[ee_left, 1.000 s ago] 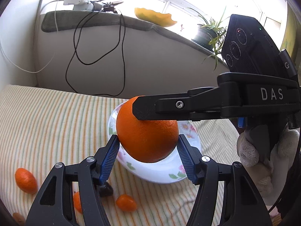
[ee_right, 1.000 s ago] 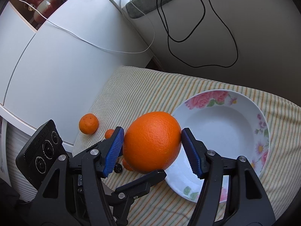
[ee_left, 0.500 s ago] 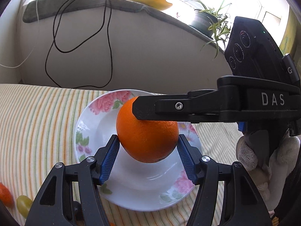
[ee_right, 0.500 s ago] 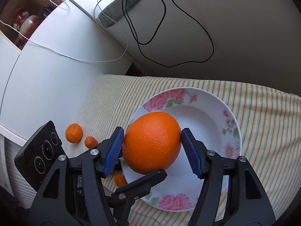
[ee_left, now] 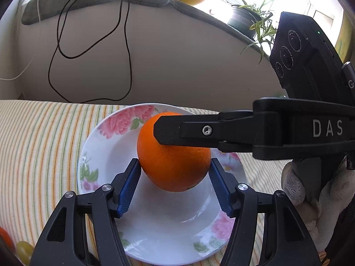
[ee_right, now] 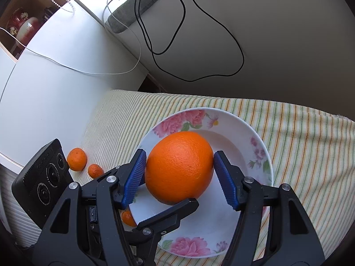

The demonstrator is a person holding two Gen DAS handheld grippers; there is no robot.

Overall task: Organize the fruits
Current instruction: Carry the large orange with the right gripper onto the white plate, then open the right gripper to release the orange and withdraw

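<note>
Between my two grippers, the orange (ee_left: 174, 157) is clamped from both sides: left gripper (ee_left: 175, 185) pads pinch its flanks, right gripper (ee_right: 179, 177) pads squeeze it crosswise. It hangs low over the flowered plate (ee_right: 259, 150); contact underneath I can't tell. Step looks like placing fruit on the plate. Next I'd lower gently, then release both together so it doesn't roll. Farther left, two small tangerines (ee_right: 77, 159) wait on the striped cloth (ee_right: 306, 137). Readable text: "DAS" on the right gripper.
</note>
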